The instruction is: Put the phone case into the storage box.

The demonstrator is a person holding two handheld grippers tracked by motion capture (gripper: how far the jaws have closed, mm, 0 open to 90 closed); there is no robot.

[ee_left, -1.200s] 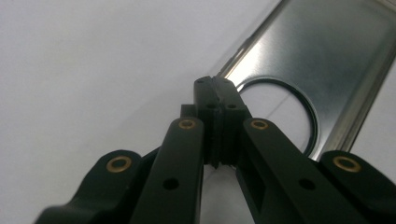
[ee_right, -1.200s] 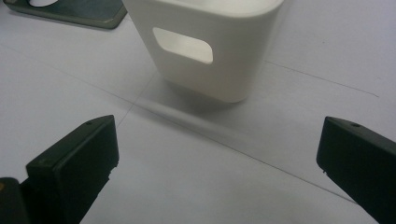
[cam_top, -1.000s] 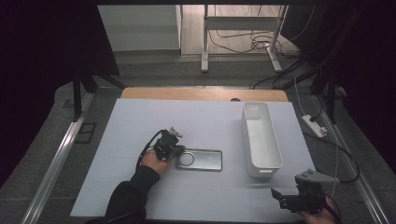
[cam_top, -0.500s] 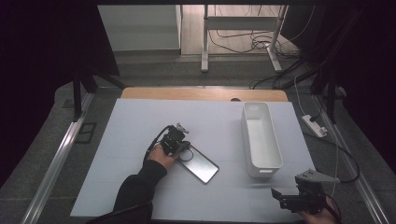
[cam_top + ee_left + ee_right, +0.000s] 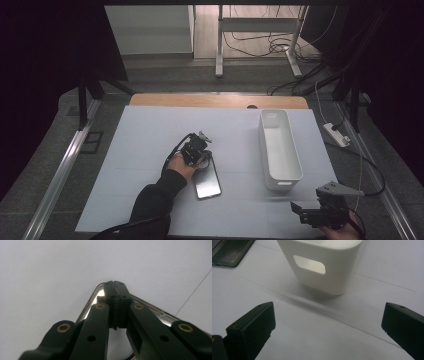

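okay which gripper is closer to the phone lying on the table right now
Left. The left gripper sits at the upper end of the phone, its shut jaws over that end. The right gripper is far off by the table's near right corner, beyond the white bin.

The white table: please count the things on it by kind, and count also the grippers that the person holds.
Phone, dark and flat on the table: 1
White bin, long, open on top: 1
Grippers, left gripper and right gripper: 2
Total: 4
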